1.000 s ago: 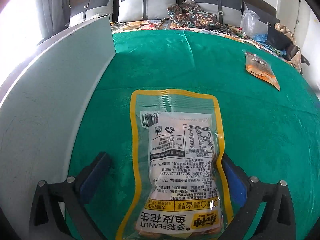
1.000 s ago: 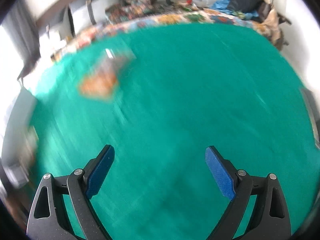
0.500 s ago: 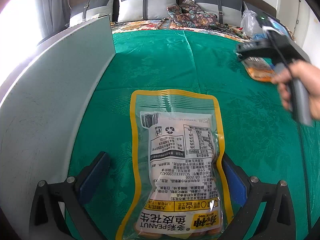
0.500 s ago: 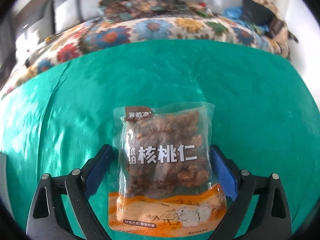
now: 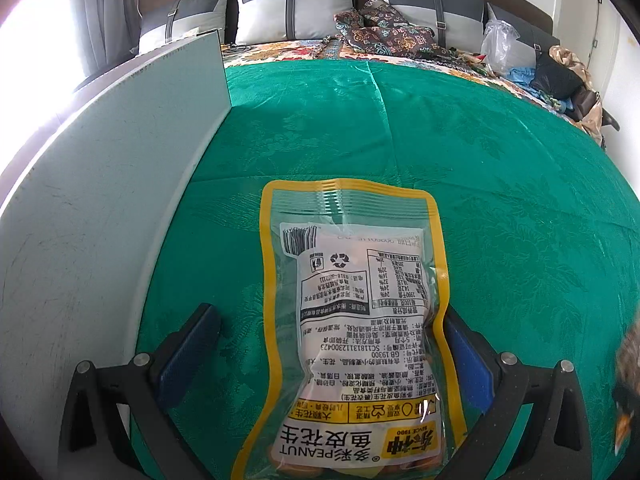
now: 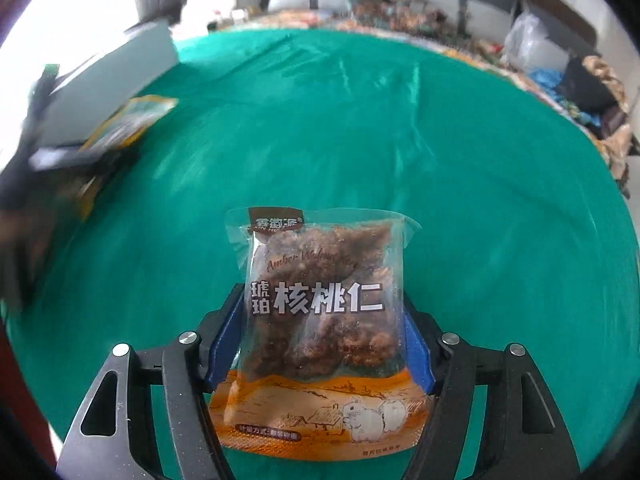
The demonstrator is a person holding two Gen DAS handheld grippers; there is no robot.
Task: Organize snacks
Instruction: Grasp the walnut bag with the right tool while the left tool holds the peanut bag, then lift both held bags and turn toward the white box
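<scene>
A yellow-edged peanut bag (image 5: pixel 352 320) lies back side up on the green cloth (image 5: pixel 440 140), between the fingers of my left gripper (image 5: pixel 328 312). That gripper is open, and its left pad stands clear of the bag. My right gripper (image 6: pixel 320 304) is closing its jaws on a clear and orange walnut bag (image 6: pixel 324 256), with a blue pad pressing each side. It holds the bag above the cloth. In the right wrist view the peanut bag (image 6: pixel 124 124) and the left gripper (image 6: pixel 40 160) show blurred at the far left. The walnut bag's edge (image 5: pixel 628 360) enters the left wrist view at the right.
A tall grey board (image 5: pixel 100 200) stands along the left side of the cloth. Grey pillows (image 5: pixel 292 8), patterned cushions (image 5: pixel 384 28) and a plastic bag (image 5: pixel 500 40) lie at the far end of the bed. Clothes are piled at the far right (image 5: pixel 568 80).
The right gripper has narrowed onto the walnut bag and carried it left, towards the peanut bag. The hand and walnut bag have left the far right of the left wrist view. The left gripper has kept still.
</scene>
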